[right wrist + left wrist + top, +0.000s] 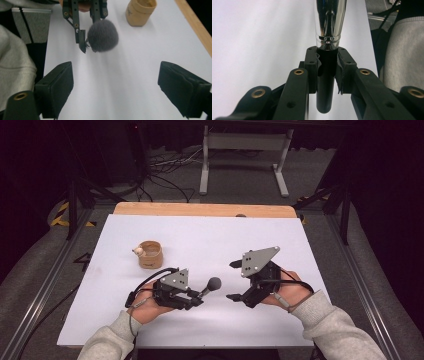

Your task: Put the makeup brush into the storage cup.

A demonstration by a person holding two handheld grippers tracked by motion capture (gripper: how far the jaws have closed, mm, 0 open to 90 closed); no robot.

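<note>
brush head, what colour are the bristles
Dark grey, soft and fluffy; the brush head shows best in the right gripper view.

We see a white table cover (pixel 200 245) over a light wooden table edge (pixel 200 209). A tan wooden cup (pixel 150 254) holds a small cream-coloured piece at its rim. The left gripper (pixel 196 299) is black with a grey plate and brass-coloured rivets; it holds a makeup brush (pixel 210 286) with a black handle, shiny silver ferrule and dark grey fluffy head. The right gripper (pixel 235 280) is black with a grey plate. Both sleeves (pixel 330 320) are light grey.
</note>
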